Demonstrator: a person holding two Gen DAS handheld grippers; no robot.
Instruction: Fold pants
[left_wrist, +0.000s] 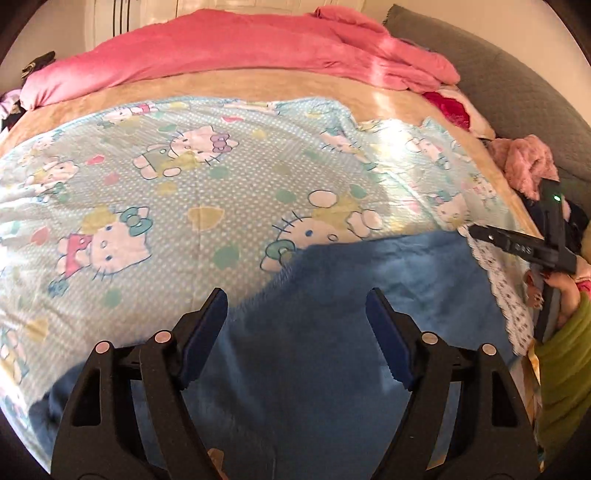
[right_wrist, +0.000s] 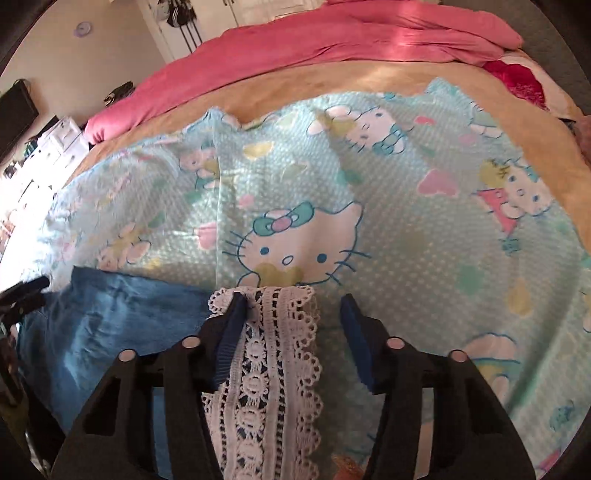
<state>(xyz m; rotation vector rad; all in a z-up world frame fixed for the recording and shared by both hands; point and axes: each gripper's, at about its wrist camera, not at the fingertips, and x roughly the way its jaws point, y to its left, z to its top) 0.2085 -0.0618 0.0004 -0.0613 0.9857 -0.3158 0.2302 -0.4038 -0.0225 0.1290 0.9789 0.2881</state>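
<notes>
Blue pants (left_wrist: 332, 314) with a white lace hem (left_wrist: 498, 288) lie flat on the cartoon-cat sheet (left_wrist: 166, 206) near the bed's front edge. My left gripper (left_wrist: 295, 299) hovers open over the blue fabric, nothing between its fingers. In the right wrist view the pants (right_wrist: 122, 317) spread to the left and the lace hem (right_wrist: 273, 350) runs between the jaws of my right gripper (right_wrist: 293, 299). The lace touches the left finger (right_wrist: 232, 325); a gap separates it from the right one, so this gripper is open. The right gripper (left_wrist: 472, 232) also shows at the pants' right edge, held by a hand (left_wrist: 561, 291).
A pink duvet (left_wrist: 221, 48) is bunched along the far side of the bed on a tan blanket (left_wrist: 258, 86). A grey padded headboard (left_wrist: 517, 81) and a fluffy pink cloth (left_wrist: 524, 162) sit at the right. White drawers (right_wrist: 59, 144) stand beyond the bed's left side.
</notes>
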